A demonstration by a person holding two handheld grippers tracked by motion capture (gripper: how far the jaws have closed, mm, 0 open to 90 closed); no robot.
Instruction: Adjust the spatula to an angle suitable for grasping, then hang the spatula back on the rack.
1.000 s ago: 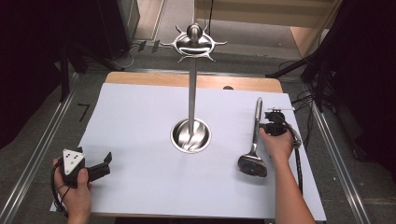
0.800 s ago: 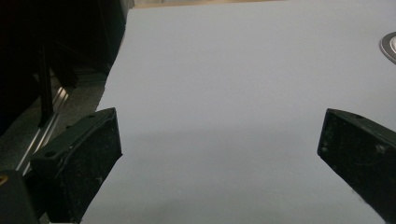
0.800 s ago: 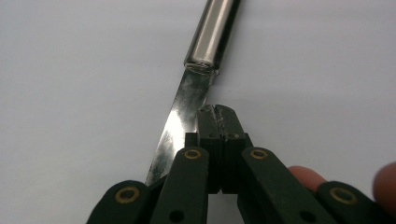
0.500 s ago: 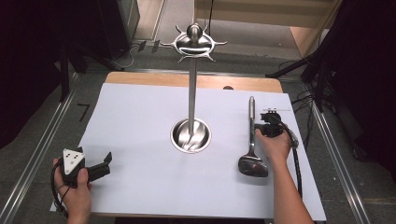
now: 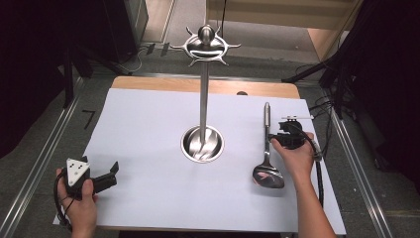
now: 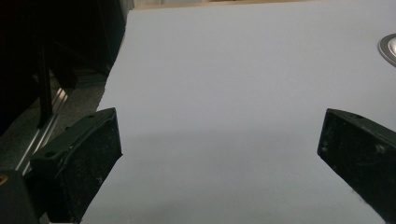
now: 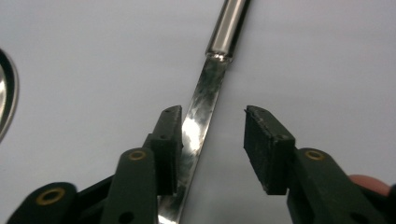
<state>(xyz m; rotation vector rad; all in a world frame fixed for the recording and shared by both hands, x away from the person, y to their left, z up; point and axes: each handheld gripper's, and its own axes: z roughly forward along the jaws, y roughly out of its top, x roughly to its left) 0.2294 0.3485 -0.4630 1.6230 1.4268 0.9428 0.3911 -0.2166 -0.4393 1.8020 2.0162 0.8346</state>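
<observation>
A steel ladle (image 5: 268,173) lies flat on the white table top (image 5: 148,129), right of centre, bowl toward me and handle pointing away. My right gripper (image 5: 273,140) hangs over its flat shaft. Its jaws have just been opening. In the right gripper view the shaft (image 7: 201,100) runs up between the jaws of the right gripper (image 7: 212,126), close along the left-hand pad (image 7: 172,140), and the other pad stands well clear of it. My left gripper (image 5: 110,176) rests at the table's near left corner, its jaws wide apart (image 6: 219,140) with only bare table between them.
A tall steel utensil stand (image 5: 203,99) rises from a round dished base (image 5: 190,148) at the table's middle, with a ring of hooks (image 5: 207,48) on top. The base rim (image 6: 390,46) edges the left gripper view. Dark floor and metal rails flank the table.
The ladle's handle end has swung a little to the left. My right hand has shifted slightly over the shaft. The left hand has stayed put.
</observation>
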